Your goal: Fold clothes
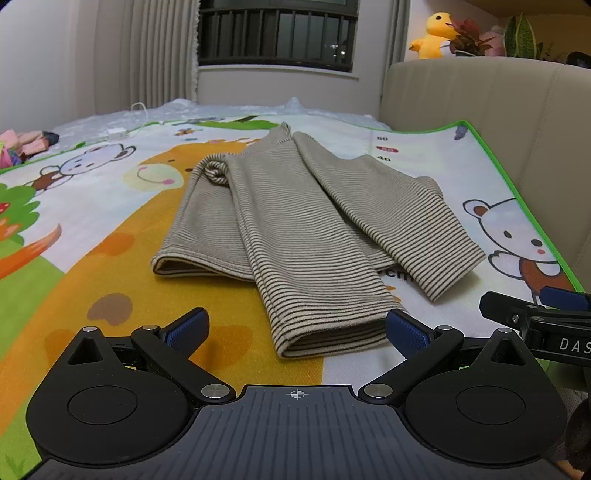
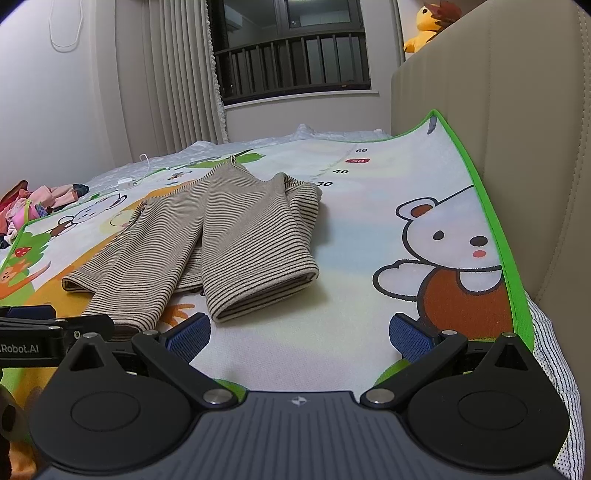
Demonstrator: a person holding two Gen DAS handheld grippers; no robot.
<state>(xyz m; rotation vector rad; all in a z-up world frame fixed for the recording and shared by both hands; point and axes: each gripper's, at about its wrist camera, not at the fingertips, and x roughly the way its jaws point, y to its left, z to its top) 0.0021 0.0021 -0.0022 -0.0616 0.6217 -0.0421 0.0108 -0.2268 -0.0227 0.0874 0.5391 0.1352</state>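
A beige, brown-striped long-sleeved top [image 1: 295,229] lies on the cartoon play mat [image 1: 110,229], its two sleeves folded in over the body and pointing toward me. My left gripper [image 1: 295,328] is open and empty, its blue pads either side of the near sleeve cuff [image 1: 332,332], just short of it. The top shows in the right wrist view [image 2: 207,240] to the left. My right gripper [image 2: 299,332] is open and empty over bare mat [image 2: 369,229], right of the nearer cuff [image 2: 266,295].
A beige sofa back [image 1: 498,122] rises along the right, the mat's green edge [image 2: 491,221] against it. A pile of clothes [image 2: 33,206] lies far left. A white charger and cable [image 1: 118,131] lie at the back. A yellow plush [image 1: 436,35] sits above the sofa.
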